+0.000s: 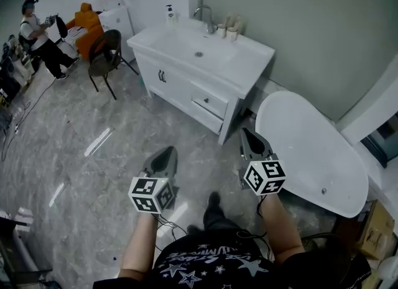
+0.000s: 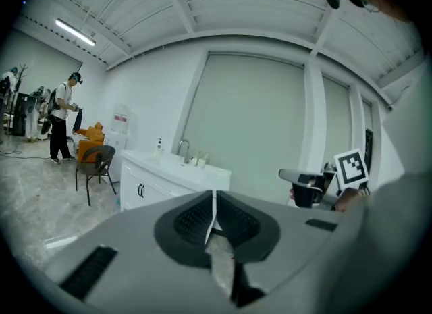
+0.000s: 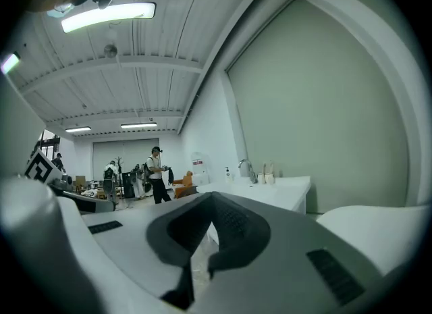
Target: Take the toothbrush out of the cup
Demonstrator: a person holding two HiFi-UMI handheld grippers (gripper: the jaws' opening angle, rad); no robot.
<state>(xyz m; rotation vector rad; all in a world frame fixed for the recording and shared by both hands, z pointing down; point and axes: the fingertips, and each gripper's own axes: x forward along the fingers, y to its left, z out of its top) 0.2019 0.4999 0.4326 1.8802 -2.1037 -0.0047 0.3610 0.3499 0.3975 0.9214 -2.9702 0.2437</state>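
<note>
The floor (image 1: 74, 132) is glossy grey stone with pale veining and streaks of reflected light. At the far left a person (image 1: 37, 33) stands among dark equipment. Next to them is an orange armchair (image 1: 87, 23), then a black chair (image 1: 104, 48) with a rounded back on thin legs.

Right of the chair stands a white table (image 1: 249, 55) with a smooth top and a shallow rectangular basin (image 1: 186, 45) sunk into it. Below it is a cabinet (image 1: 168, 82) with panelled doors and drawers. At the back edge stand a white pump bottle (image 1: 169, 14), a curved metal tap (image 1: 205, 15) and, furthest right, two small pale cups (image 1: 227, 32) close together. Pale sticks (image 1: 232, 22) rise out of the cups; which one is the toothbrush is too small to tell. A matt grey-green wall (image 1: 298, 27) runs behind. Further right lies a smooth white oval bathtub (image 1: 311, 145), and a cardboard box (image 1: 376, 229) sits in the lower right corner.

Low in the head view, both tongs point level toward the table, well apart from it. The left tongs (image 1: 166, 154) are clenched, their ribbed black pads meeting along a thin seam with nothing between them. The right tongs (image 1: 247, 135) are likewise clenched on nothing. Each carries a cube (image 1: 151, 194) with black-and-white square markers.
</note>
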